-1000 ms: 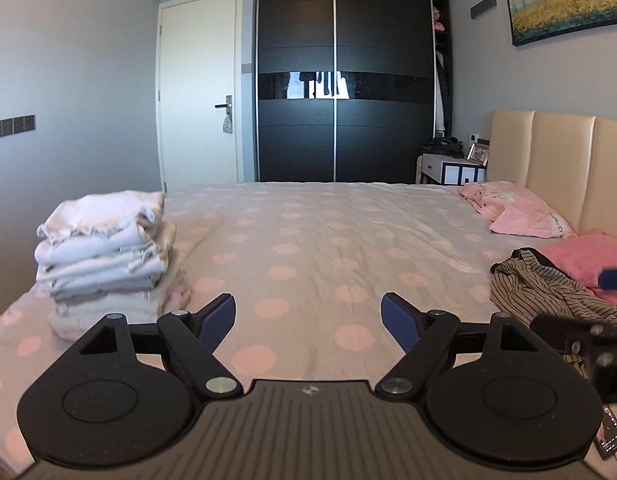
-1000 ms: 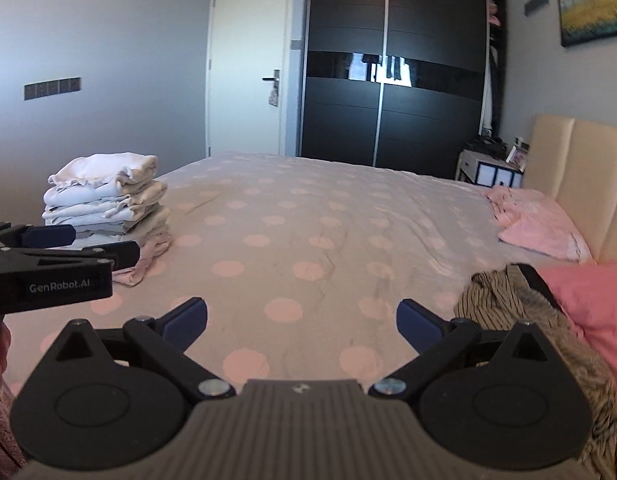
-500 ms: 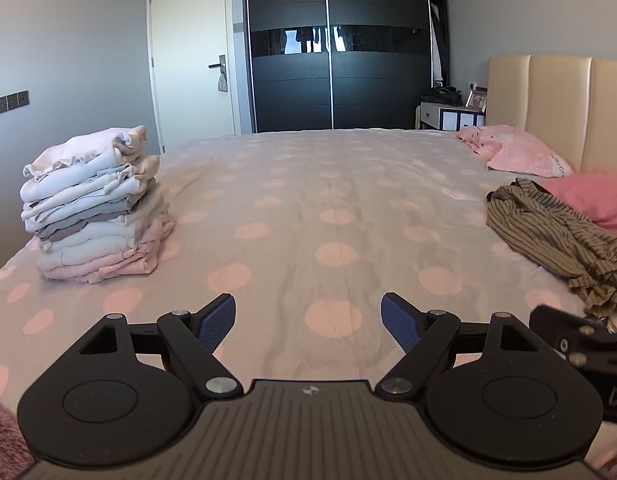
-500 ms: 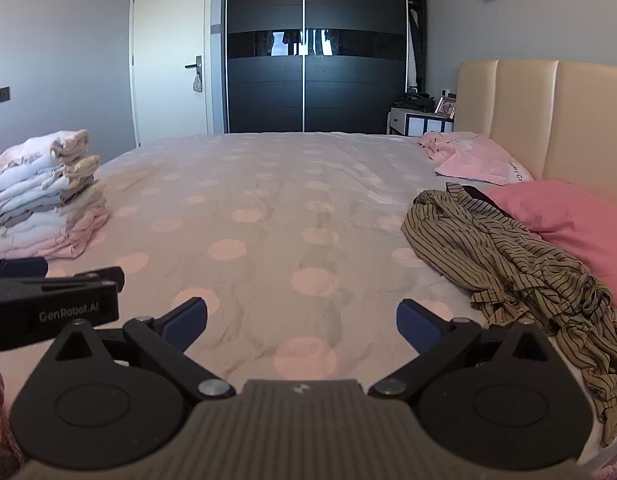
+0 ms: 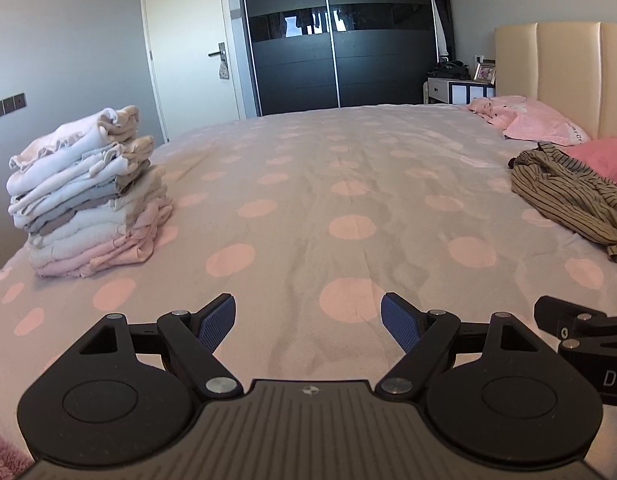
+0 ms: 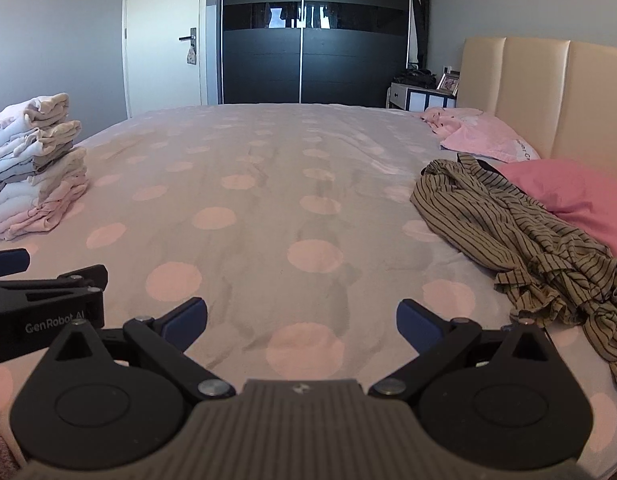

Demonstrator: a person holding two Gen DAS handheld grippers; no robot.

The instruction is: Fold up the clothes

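Note:
A crumpled olive striped garment point(image 6: 520, 240) lies on the right side of the bed, also seen in the left wrist view as the striped garment point(image 5: 572, 196). A stack of folded clothes point(image 5: 88, 196) stands at the left; the same stack point(image 6: 32, 172) shows in the right wrist view. My left gripper point(image 5: 308, 322) hovers open above the polka-dot bedspread point(image 5: 328, 184) with nothing between its fingers. My right gripper point(image 6: 302, 322) is open too and empty, with the striped garment ahead and to its right.
Pink pillows point(image 6: 580, 196) and a pink cloth point(image 6: 480, 136) lie by the beige headboard point(image 6: 548, 92). A black wardrobe point(image 6: 312, 36), a white door point(image 6: 164, 40) and a bedside table point(image 6: 420, 96) stand beyond the bed. A pink fluffy rug edge point(image 5: 4, 452) shows low left.
Both grippers have dropped lower and moved forward over the bed. The stack and the striped garment now look nearer. Both stay open.

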